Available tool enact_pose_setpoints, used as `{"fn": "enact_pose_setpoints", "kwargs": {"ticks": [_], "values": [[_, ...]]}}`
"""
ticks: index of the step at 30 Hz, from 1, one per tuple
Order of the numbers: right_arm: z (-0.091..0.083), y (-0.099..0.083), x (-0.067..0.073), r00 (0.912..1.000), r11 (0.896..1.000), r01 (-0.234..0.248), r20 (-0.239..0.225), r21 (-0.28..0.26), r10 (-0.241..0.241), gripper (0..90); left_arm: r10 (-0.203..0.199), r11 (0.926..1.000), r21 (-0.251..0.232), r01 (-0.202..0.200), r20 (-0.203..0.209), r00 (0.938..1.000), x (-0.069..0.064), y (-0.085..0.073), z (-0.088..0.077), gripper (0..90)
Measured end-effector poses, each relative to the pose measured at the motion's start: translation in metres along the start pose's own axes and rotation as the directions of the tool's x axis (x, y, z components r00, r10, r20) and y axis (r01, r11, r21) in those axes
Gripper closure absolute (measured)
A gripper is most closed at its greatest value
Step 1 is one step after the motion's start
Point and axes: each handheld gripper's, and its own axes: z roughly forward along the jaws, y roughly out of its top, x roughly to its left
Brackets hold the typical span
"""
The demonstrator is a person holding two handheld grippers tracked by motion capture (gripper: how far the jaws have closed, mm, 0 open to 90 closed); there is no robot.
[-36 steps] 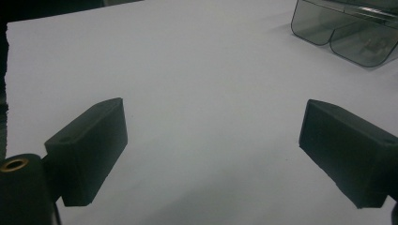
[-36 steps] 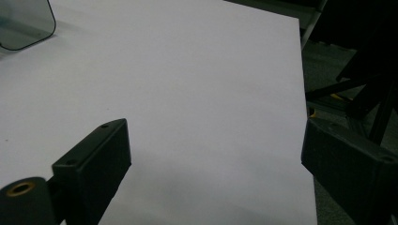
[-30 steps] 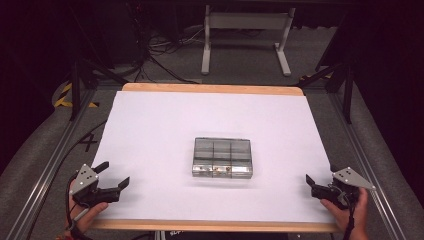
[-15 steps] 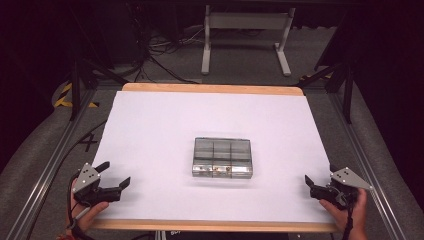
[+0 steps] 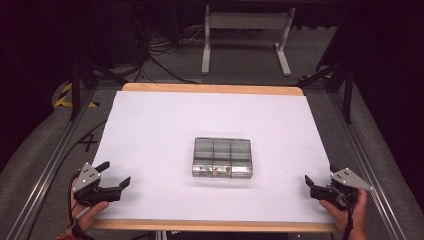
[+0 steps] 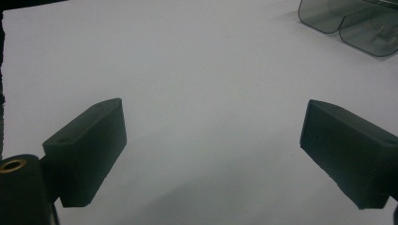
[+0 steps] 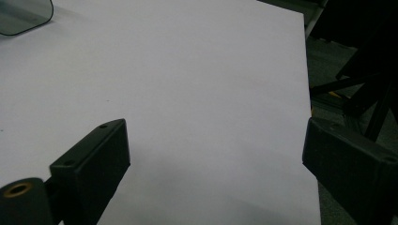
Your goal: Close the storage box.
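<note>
- Your left gripper (image 5: 116, 176) sits at the lower left of the high view, over the near corner of the white tabletop (image 5: 165, 130). Since a second ago it has slid a little lower in the frame, towards the near wooden edge.
- Its jaws are spread wide with nothing between them; the left gripper view (image 6: 213, 140) shows bare white surface in the gap.
- Your right gripper (image 5: 309, 181) is at the lower right of the high view, by the right edge of the tabletop. It has dropped only slightly in the frame compared with the earlier pictures.
- Its jaws are spread wide too and hold nothing; in the right gripper view (image 7: 216, 154) one jaw hangs over the tabletop and the other past its edge, above the dark floor.
- The clear plastic box (image 5: 222, 157), divided into compartments, rests at the centre of the high view, well apart from both grippers. It has not moved.
- The box shows at the upper right of the left gripper view (image 6: 349, 21), and one corner of it at the upper left of the right gripper view (image 7: 21, 14).
</note>
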Motion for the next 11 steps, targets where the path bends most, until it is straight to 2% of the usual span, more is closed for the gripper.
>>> {"fn": "enact_pose_setpoints", "kwargs": {"ticks": [11], "values": [[-0.0014, -0.0008, -0.0020, 0.9998, 1.000, -0.017, -0.011, -0.017, 0.017, 8.7, -0.004, 1.0000, 0.000, 0.004, 0.000, 1.0000, 0.0007, 0.0001, 0.0002, 8.0]]}}
